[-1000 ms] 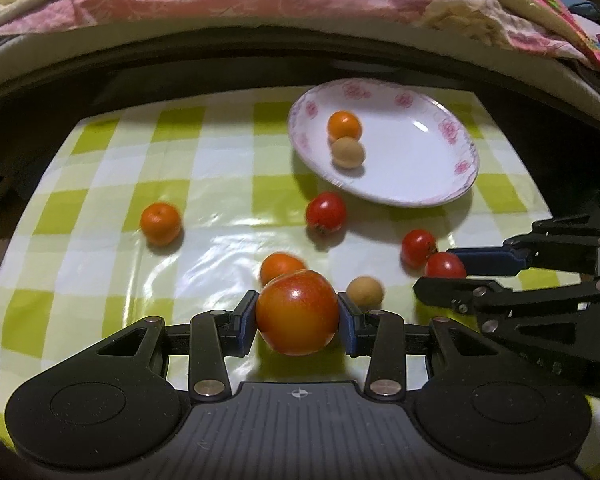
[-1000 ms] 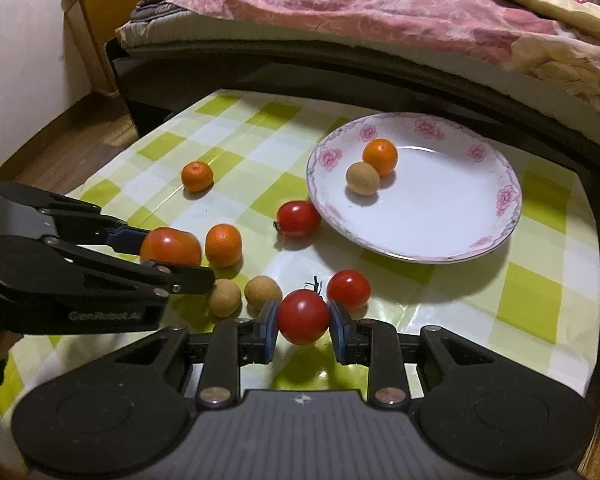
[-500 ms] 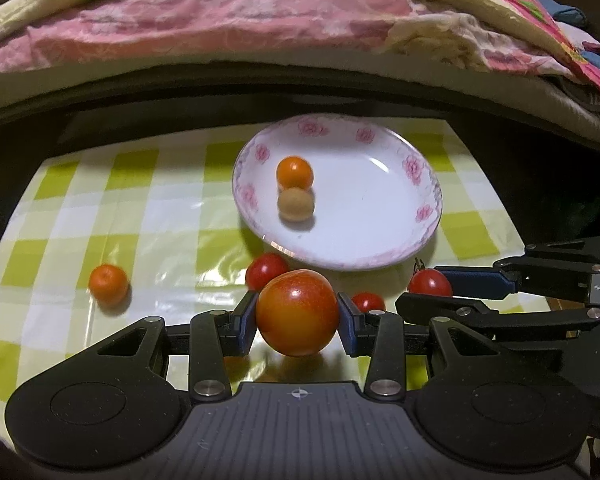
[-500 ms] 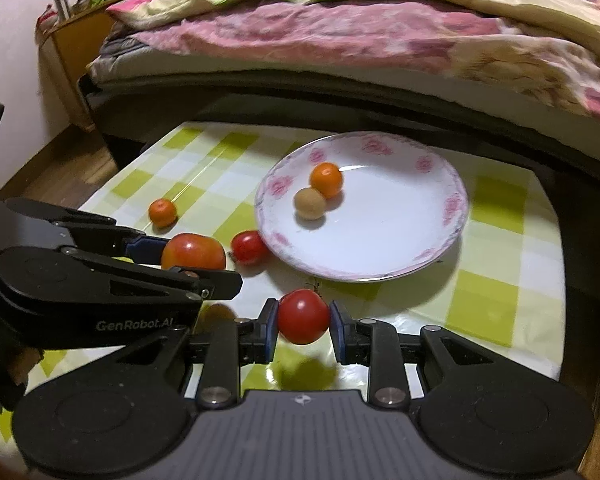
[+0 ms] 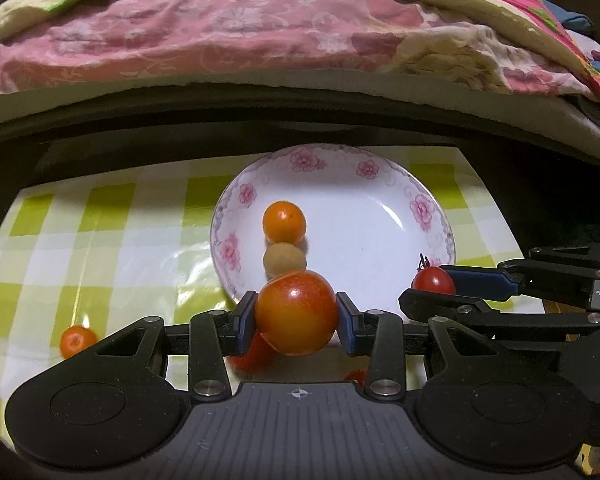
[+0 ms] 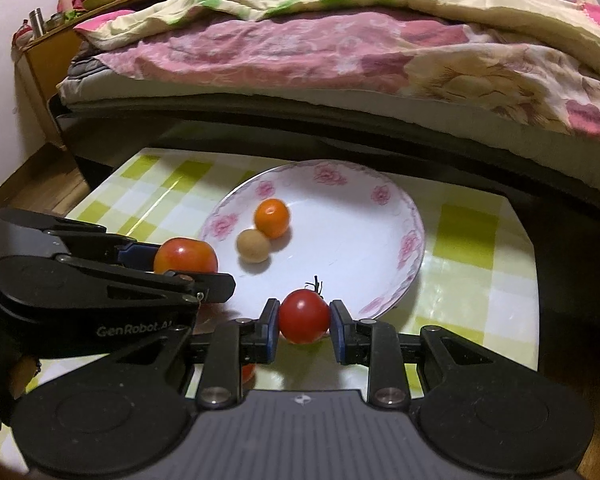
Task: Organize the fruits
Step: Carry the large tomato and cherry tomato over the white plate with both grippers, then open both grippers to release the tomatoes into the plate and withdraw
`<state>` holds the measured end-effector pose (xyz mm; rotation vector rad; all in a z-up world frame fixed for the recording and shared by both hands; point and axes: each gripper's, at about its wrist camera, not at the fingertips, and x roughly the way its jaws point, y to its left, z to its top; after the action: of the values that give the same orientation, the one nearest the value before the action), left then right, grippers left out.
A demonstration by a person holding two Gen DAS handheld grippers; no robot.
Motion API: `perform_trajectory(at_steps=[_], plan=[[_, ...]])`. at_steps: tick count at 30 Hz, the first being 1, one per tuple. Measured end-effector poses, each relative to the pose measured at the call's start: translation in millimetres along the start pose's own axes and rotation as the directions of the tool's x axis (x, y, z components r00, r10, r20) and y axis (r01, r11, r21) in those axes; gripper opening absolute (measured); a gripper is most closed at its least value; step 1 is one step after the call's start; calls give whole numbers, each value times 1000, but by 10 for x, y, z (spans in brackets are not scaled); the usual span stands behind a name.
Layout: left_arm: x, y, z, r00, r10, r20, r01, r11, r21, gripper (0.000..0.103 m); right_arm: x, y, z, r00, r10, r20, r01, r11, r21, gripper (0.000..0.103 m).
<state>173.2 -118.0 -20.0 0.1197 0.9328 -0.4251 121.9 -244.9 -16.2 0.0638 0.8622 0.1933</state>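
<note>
My left gripper [image 5: 296, 320] is shut on a large orange-red tomato [image 5: 296, 313], held above the near rim of the white flowered plate [image 5: 380, 216]. My right gripper [image 6: 304, 322] is shut on a small red cherry tomato [image 6: 304, 315] with a stem, over the plate's [image 6: 360, 224] near edge. In the plate lie a small orange [image 5: 284, 222] and a tan round fruit [image 5: 284, 261]. The left wrist view shows the right gripper [image 5: 434, 286] holding the cherry tomato [image 5: 434, 282] at the plate's right rim. The right wrist view shows the left gripper [image 6: 188, 260] with the large tomato [image 6: 185, 256].
The plate stands on a low table with a green-and-white checked cloth [image 5: 100, 240]. A small orange [image 5: 76, 340] lies at the left, and red fruit [image 5: 252, 354] shows partly under my left fingers. A bed with pink and yellow quilts [image 6: 340, 48] runs behind the table.
Both grippers have carried their tomatoes forward from the loose fruit on the cloth to the plate's near rim. The plate now looks closer and more central in both views.
</note>
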Motion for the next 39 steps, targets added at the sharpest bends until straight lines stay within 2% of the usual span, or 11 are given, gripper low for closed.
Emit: perform_trajectory(at_steps=[4,11,24,30,39], plan=[[102,10,45,1000,-16,-10,16,1000,-4,47,117,-92,58,1000,0,-1,0,1000,2,30],[197,11,73,1000,-1,-15,1,1000,0,48,259,-187,88,1000,5,-9,-5,1000,6,30],[178,22,123,1000,-2,-2,2,999,-37,49,267,-262,139,1000,15,7,-15,999,50,32],[60,5,148,1000,6,25,-5,999,-31,49,200,-273,171,999,13,35,-15,998,60,34],[-369,-86,127,997,-5,83,4,1000,13,60,-20,-256,225,997,-4,78,-3,996,90,34]])
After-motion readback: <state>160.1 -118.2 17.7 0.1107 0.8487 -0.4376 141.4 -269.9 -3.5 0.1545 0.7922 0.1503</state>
